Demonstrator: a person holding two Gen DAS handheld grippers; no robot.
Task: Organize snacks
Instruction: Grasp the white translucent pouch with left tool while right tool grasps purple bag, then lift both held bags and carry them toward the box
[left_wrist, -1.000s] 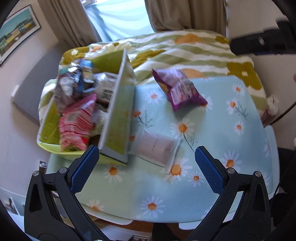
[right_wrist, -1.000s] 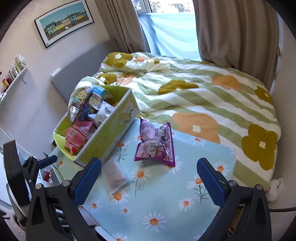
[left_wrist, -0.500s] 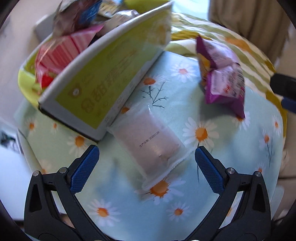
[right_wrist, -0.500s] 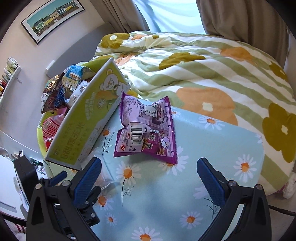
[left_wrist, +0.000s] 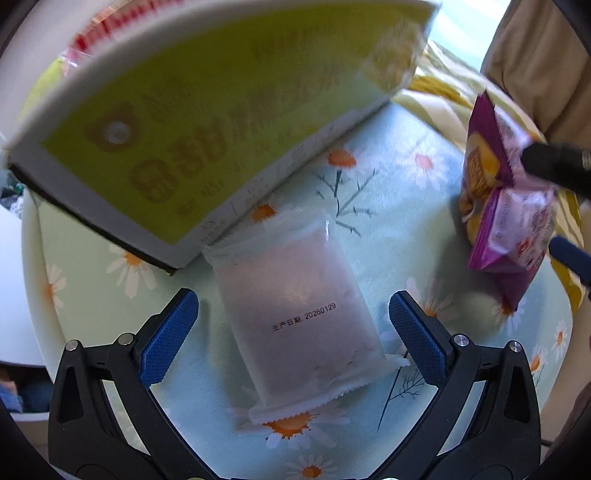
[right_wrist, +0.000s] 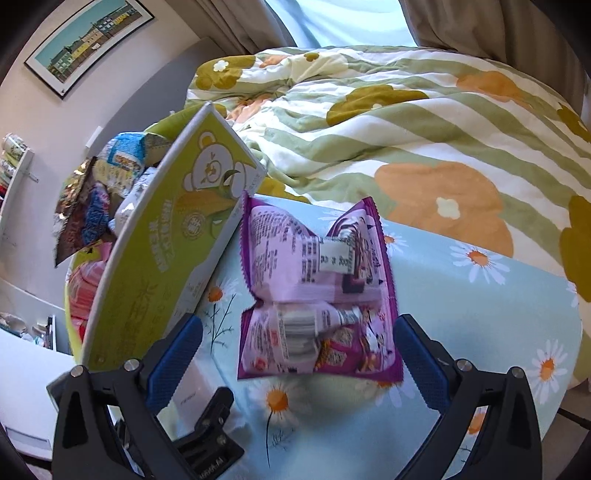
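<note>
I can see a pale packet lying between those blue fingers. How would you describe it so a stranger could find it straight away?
Start at the big yellow-green box of snacks on the daisy-print cloth. By its near corner lies the pale packet, flat between the left gripper's open fingers. Unlike the purple bag nearby, it is frosted white and plain, with one small line of black print.

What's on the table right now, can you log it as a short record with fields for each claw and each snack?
left claw: open, straddling the white packet
white packet: flat on the daisy tablecloth, one corner against the green box
right claw: open, around the purple packet
purple packet: on the cloth, right of the box
green box: holds several snacks, left side of the table
</note>
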